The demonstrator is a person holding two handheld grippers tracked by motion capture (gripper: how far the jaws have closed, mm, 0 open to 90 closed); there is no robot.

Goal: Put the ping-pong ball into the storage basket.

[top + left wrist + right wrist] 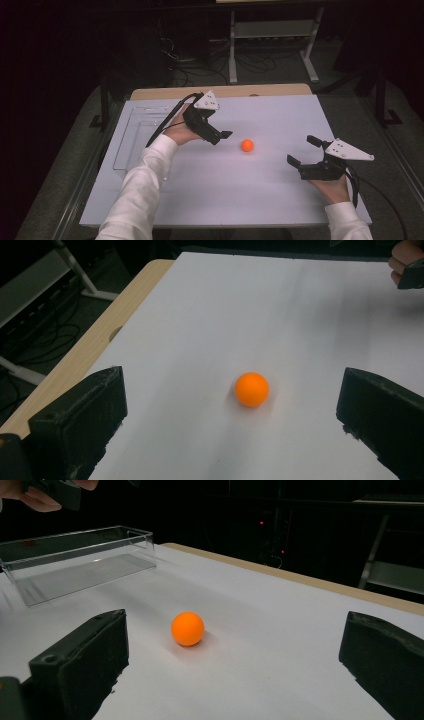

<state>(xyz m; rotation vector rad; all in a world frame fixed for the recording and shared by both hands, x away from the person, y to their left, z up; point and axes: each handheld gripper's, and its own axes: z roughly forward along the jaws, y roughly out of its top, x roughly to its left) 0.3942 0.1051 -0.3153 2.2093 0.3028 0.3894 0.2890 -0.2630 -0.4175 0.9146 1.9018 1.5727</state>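
A small orange ball (247, 145) lies on the white table top (260, 200), near the middle. My left gripper (222, 137) hovers just left of it, open, pointing right at the ball. In the left gripper view the ball (252, 389) sits between and a little beyond the two black fingers (80, 425), untouched. My right gripper (302, 150) is at the right front, open, aimed left toward the ball with a wide gap to it. The right gripper view shows the ball (188, 628) ahead of its spread fingers (80, 670).
A clear plastic tray (136, 135) stands on the table's left side, behind my left forearm; it also shows in the right gripper view as a clear tray (75, 560). A wooden edge (220, 91) runs along the table's far side. Table legs and cables sit beyond it.
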